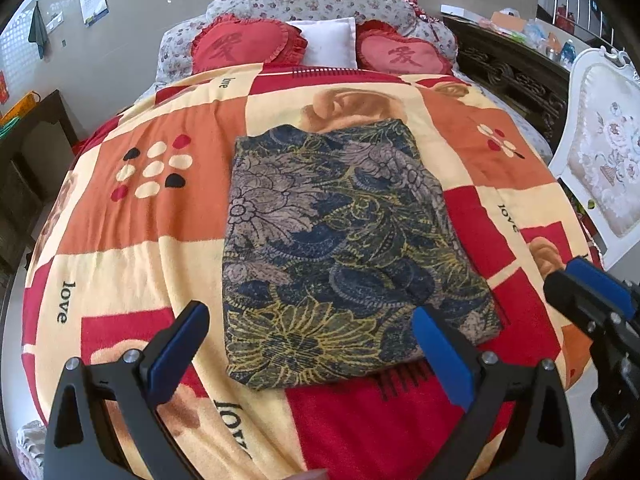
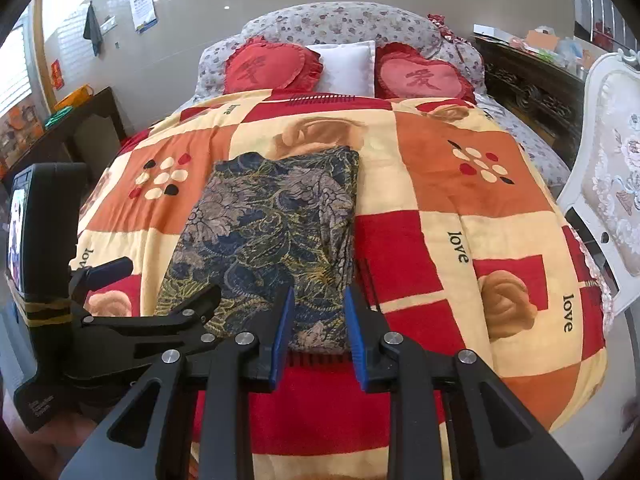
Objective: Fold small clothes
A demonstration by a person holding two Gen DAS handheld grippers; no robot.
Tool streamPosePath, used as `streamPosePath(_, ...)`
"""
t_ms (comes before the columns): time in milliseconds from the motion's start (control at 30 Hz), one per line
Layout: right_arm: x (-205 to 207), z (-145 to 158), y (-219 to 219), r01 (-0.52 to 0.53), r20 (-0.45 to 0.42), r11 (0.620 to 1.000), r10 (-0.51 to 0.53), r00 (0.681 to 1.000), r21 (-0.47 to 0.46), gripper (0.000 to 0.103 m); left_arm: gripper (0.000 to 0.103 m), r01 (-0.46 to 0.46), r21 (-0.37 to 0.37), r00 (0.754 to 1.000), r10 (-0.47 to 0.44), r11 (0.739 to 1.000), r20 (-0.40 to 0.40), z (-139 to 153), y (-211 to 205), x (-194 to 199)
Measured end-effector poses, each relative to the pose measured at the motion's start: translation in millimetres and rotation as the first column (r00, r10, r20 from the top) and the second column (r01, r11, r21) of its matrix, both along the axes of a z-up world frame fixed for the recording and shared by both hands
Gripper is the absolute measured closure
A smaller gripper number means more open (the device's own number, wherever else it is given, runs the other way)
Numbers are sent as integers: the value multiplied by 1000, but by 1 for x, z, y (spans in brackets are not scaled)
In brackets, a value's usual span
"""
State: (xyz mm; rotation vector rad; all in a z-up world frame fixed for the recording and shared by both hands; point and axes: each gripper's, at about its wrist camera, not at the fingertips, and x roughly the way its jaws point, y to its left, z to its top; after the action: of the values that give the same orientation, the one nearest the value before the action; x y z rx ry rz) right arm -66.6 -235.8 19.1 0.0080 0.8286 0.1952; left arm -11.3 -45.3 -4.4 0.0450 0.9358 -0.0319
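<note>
A dark floral garment [image 1: 340, 240], navy with grey and yellow flowers, lies folded into a flat rectangle on the red, orange and cream blanket [image 1: 140, 220]. It also shows in the right wrist view [image 2: 272, 236]. My left gripper [image 1: 310, 354] is wide open above the garment's near edge, holding nothing. My right gripper [image 2: 318, 334] is open with a narrower gap, above the garment's near right corner, empty. The right gripper [image 1: 592, 292] appears at the right edge of the left wrist view. The left gripper [image 2: 152, 284] shows at the left of the right wrist view.
Two red heart cushions [image 1: 248, 46] and a white pillow [image 1: 328, 46] lie at the bed head. A white upholstered chair [image 1: 600, 152] stands right of the bed. A dark wooden side table [image 2: 84, 128] stands left, and a carved cabinet [image 1: 516, 76] back right.
</note>
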Motion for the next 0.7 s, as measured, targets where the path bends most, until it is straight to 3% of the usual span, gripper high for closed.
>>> streamPosePath(133,-1,2,-2,26,25,999,-25,999,-40,61,0,2,5,1000,-2,1000,-1,0,-1,0)
streamPosePath(300,-4,6,-4,166,124,958,-140,982,-235,61,0,17,7,1000,-17,1000,1,1,-5,-1)
streamPosePath(700,5,-12,-42,284,69,883,-279,958,-372,60,0,33,2,999,-33,999,8,4,-14,-3)
